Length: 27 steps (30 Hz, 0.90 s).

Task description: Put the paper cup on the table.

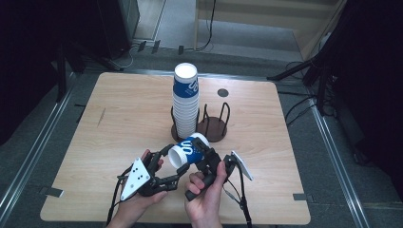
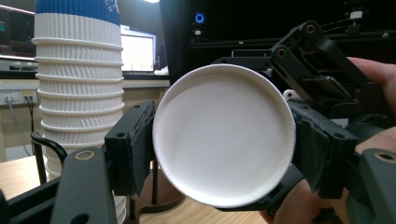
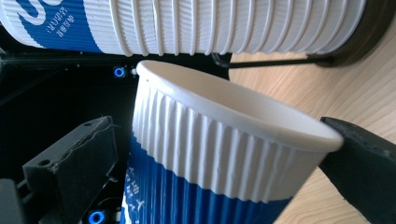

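A blue-and-white ribbed paper cup point(image 1: 191, 147) lies tilted on its side above the table's front middle, with both grippers on it. In the left gripper view its white round bottom point(image 2: 224, 135) sits between the pads, and my left gripper point(image 2: 223, 144) point(image 1: 175, 160) is shut on that base. My right gripper point(image 1: 205, 153) point(image 3: 219, 161) straddles the cup point(image 3: 210, 154) just below its rim. Its right jaw touches the rim. A narrow dark gap shows between its left pad point(image 3: 88, 158) and the cup wall.
A tall stack of matching cups point(image 1: 185, 102) point(image 2: 77, 79) point(image 3: 210, 23) stands in a dark wire holder just behind the grippers. A second round holder base point(image 1: 212, 127) is beside it to the right. The wooden table point(image 1: 119, 123) stretches left and right.
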Motion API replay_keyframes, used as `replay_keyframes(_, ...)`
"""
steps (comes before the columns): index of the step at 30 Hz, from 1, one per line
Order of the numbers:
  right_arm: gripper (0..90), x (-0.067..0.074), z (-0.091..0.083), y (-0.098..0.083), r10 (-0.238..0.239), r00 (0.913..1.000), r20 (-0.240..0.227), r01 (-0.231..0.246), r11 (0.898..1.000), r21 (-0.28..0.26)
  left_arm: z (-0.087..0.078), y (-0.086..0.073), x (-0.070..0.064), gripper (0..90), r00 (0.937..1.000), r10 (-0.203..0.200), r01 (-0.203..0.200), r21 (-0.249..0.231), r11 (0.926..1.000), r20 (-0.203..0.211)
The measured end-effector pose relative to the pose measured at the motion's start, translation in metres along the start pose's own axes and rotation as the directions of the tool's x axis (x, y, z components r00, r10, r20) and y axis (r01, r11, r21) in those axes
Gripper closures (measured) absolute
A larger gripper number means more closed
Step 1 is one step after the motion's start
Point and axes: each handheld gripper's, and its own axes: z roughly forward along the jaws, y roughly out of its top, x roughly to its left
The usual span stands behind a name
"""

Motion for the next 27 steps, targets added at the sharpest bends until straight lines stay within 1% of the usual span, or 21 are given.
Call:
replay_keyframes(3, 0.0, 0.0001, 0.0007, -0.0013, 0.019, 0.9998, -0.005, -0.019, 1.000, 0.010, -0.0003, 0.0004, -0.0010, 29.4, 0.9999, 0.011, -0.011, 0.003, 0.9999, 0.003)
replay_keyframes(6, 0.0, 0.0003, 0.0011, -0.0014, 0.035, 0.9994, -0.003, -0.035, 0.999, 0.010, -0.0001, 0.0004, -0.0018, 29.4, 0.9999, 0.011, -0.011, 0.004, 0.9999, 0.005)
replay_keyframes(9, 0.4, -0.0001, 0.0014, -0.0012, 0.040, 0.9992, -0.007, -0.040, 0.999, 0.012, -0.0003, 0.0008, -0.0020, 29.4, 0.9999, 0.009, -0.009, 0.005, 0.9999, 0.005)
replay_keyframes(13, 2.5, -0.0009, 0.0021, -0.0003, 0.056, 0.9982, -0.023, -0.055, 0.998, 0.027, -0.0006, 0.0017, -0.0022, 29.4, 0.9999, 0.010, -0.010, 0.007, 0.9999, 0.003)
replay_keyframes(14, 3.7, -0.0022, 0.0026, 0.0002, 0.052, 0.9984, -0.023, -0.051, 0.998, 0.029, -0.0007, 0.0018, -0.0021, 29.4, 0.9999, 0.012, -0.012, 0.008, 0.9999, 0.002)
replay_keyframes(16, 5.6, -0.0022, 0.0031, 0.0006, 0.064, 0.9975, -0.029, -0.063, 0.998, 0.032, -0.0010, 0.0022, -0.0018, 29.4, 0.9999, 0.013, -0.013, 0.008, 0.9999, 0.002)
replay_keyframes(19, 9.4, -0.0022, 0.0027, 0.0010, 0.066, 0.9970, -0.042, -0.064, 0.997, 0.038, -0.0012, 0.0023, -0.0013, 29.4, 1.0000, 0.010, -0.010, 0.010, 0.9999, 0.001)
replay_keyframes(22, 14.0, -0.0020, 0.0017, 0.0017, 0.062, 0.9975, -0.033, -0.061, 0.997, 0.040, -0.0016, 0.0027, -0.0019, 29.4, 1.0000, 0.006, -0.006, 0.009, 0.9999, 0.003)
replay_keyframes(27, 17.0, -0.0021, 0.0018, 0.0010, 0.054, 0.9965, -0.063, -0.052, 0.998, 0.042, -0.0025, 0.0035, -0.0017, 29.1, 0.9998, 0.020, -0.020, 0.007, 0.9998, 0.003)
